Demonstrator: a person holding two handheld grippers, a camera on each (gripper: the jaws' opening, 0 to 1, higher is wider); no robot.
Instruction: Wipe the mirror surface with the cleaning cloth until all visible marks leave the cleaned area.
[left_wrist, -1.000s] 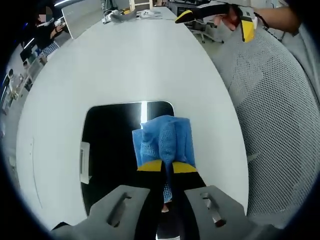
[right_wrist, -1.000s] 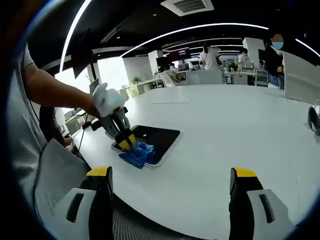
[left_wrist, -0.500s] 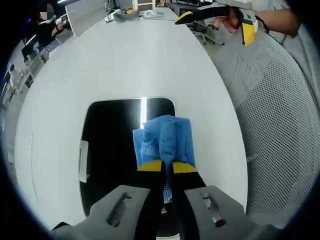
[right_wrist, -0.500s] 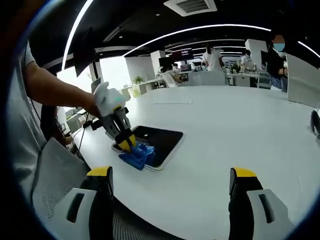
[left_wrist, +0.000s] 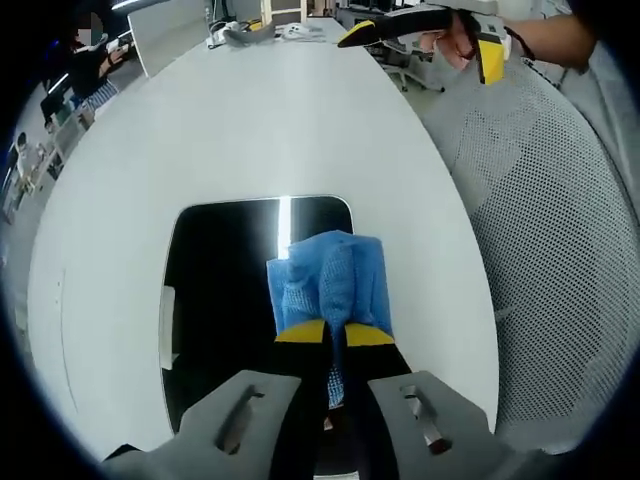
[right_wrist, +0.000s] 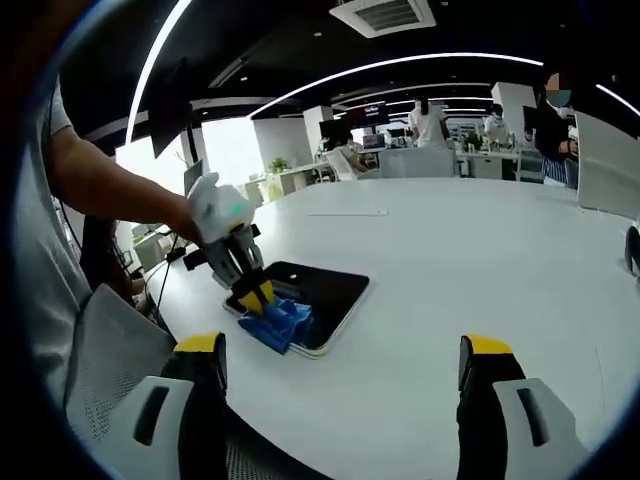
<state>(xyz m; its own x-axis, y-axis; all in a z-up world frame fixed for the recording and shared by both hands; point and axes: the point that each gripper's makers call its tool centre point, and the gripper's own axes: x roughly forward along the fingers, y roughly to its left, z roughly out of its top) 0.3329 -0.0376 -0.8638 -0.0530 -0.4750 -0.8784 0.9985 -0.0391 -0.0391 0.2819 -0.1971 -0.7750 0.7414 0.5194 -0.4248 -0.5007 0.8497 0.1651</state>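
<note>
A dark, rounded-corner mirror (left_wrist: 220, 290) lies flat on the white table (left_wrist: 250, 120). My left gripper (left_wrist: 334, 334) is shut on a blue cleaning cloth (left_wrist: 332, 280), which is pressed on the mirror's right part. In the right gripper view the left gripper (right_wrist: 255, 295) holds the cloth (right_wrist: 280, 322) down on the mirror (right_wrist: 325, 295) at its near edge. My right gripper (right_wrist: 340, 350) is open and held in the air over the table edge, away from the mirror. It appears far off in the left gripper view as the right gripper (left_wrist: 425, 25), held by a hand.
A grey mesh chair (left_wrist: 560, 230) stands to the right of the table. Small items (left_wrist: 250, 30) lie at the table's far end. People (right_wrist: 430, 115) and desks are in the background. My sleeve and arm (right_wrist: 90, 180) reach in from the left.
The left gripper and cloth have barely moved on the mirror. The right gripper's view has shifted slightly, so the mirror sits a little further right in it.
</note>
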